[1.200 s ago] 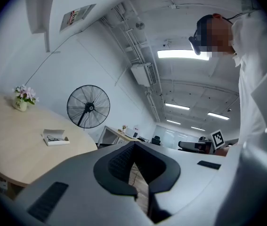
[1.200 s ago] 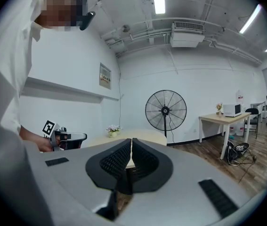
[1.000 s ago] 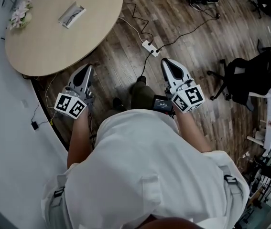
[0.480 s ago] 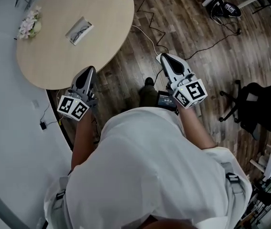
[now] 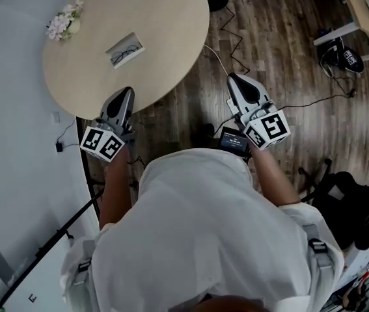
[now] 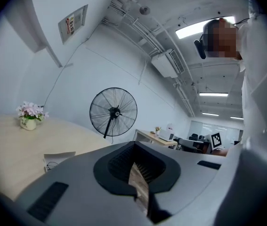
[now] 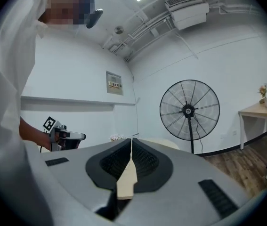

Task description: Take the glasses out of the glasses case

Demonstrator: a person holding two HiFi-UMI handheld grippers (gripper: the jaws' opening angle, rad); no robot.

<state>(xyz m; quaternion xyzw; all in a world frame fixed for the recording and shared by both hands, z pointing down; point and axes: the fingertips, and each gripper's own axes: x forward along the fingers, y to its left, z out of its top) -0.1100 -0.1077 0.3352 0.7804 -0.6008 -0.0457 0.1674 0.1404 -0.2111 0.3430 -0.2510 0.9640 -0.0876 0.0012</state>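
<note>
You stand at a round, pale wooden table (image 5: 151,12) on a dark plank floor (image 5: 269,44), a two-jaw tool in each hand and both pointed ahead. The left gripper (image 5: 124,98) shows its tip at the table's near edge, and its own view shows the grey jaws drawn together, with only a thin slit between them and nothing held (image 6: 134,147). The right gripper (image 5: 237,84) hangs over the floor, off to the side of the table. Its jaws are likewise pressed together and empty (image 7: 131,144).

The open white rectangular glasses case (image 5: 125,51) lies near the middle of the tabletop, well apart from both tools. What seems to be a pair of thin, dark-framed glasses (image 5: 126,53) rests inside it, though the shape is too small to read surely. The left gripper view catches the same case low at its left (image 6: 58,159).

A small white pot of pale pink flowers (image 5: 62,23) stands near the table's far edge, beyond the case. A black pedestal fan (image 6: 113,112) stands against the white wall behind the table, and it is also in sight from the right gripper view (image 7: 189,109).
</note>
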